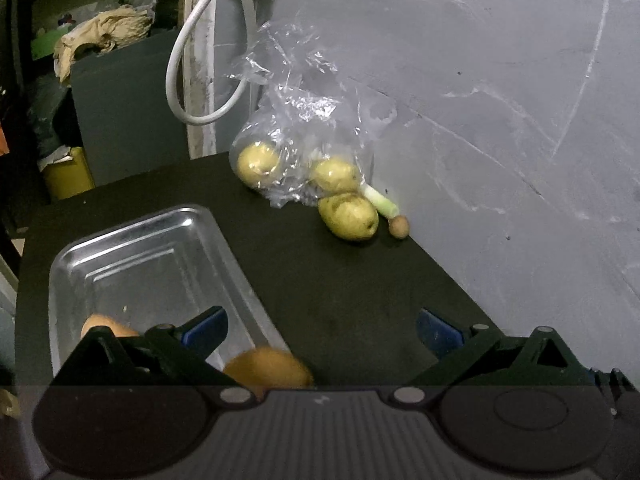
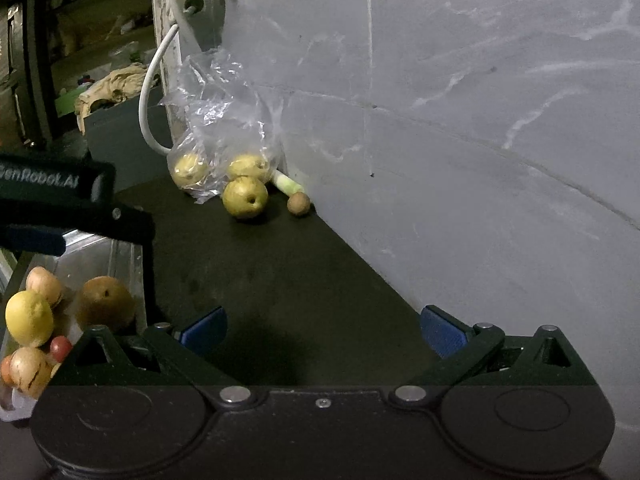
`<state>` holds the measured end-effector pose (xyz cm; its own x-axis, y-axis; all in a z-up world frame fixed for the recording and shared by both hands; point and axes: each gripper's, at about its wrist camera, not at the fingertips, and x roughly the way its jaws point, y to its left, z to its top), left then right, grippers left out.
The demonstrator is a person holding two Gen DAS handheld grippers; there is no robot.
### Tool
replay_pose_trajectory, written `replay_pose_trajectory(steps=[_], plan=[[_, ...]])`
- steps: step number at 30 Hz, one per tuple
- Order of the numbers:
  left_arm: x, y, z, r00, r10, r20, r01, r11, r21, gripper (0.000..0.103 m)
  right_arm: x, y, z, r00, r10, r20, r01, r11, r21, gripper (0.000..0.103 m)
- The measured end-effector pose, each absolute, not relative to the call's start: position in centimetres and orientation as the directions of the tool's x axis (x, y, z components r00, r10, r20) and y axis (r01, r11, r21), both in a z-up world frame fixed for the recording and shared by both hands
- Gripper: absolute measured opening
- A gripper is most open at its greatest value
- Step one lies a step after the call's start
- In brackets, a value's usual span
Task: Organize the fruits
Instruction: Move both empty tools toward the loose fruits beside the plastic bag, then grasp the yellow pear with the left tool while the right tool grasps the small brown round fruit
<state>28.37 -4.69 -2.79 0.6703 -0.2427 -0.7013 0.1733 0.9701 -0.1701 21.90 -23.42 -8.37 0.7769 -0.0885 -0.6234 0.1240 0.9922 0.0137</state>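
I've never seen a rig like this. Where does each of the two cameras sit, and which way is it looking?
Left wrist: on the left gripper, looking forward over the tray toward the pears by the wall; its own open blue-padded fingers show.
Right wrist: on the right gripper, facing the wall corner; its open fingers show, and the left gripper crosses in at left.
Shared: the bag, loose pear, small brown fruit, tray.

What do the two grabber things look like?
Both look alike: the left gripper and right gripper are black plastic, with ribbed tops, round silver pins and blue pads on the jaws. The left one has white "GenRobot.AI" lettering on its side, seen from the right wrist view.
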Motion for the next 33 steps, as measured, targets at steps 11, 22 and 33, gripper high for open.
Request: replay_pose_trajectory(steps=[11,22,33], plan=[[36.7,-5.7,-2.8,0.640,-0.286,-0.713,0.179,0.958,-0.224,0.103,28.5,-23.3,-10.7,0.767,-0.036,-0.641,0.193,0.965,0.176,0.102],[43.9,-6.8,-4.0,0.503,-0.348,-0.791,0.213,0.937,-0.276,0.102,33.5,-23.2,-10.9,0.804,-0.103,-0.586,0.345,0.883,0.318,0.102],[47.5,-8.5,-4.7,0.421,-0.345,-0.839,0.188,0.938,-0.292,0.102,36.0,-23.7,-12.5,0.801,-0.139,-0.582,0.436,0.801,0.410,0.090]])
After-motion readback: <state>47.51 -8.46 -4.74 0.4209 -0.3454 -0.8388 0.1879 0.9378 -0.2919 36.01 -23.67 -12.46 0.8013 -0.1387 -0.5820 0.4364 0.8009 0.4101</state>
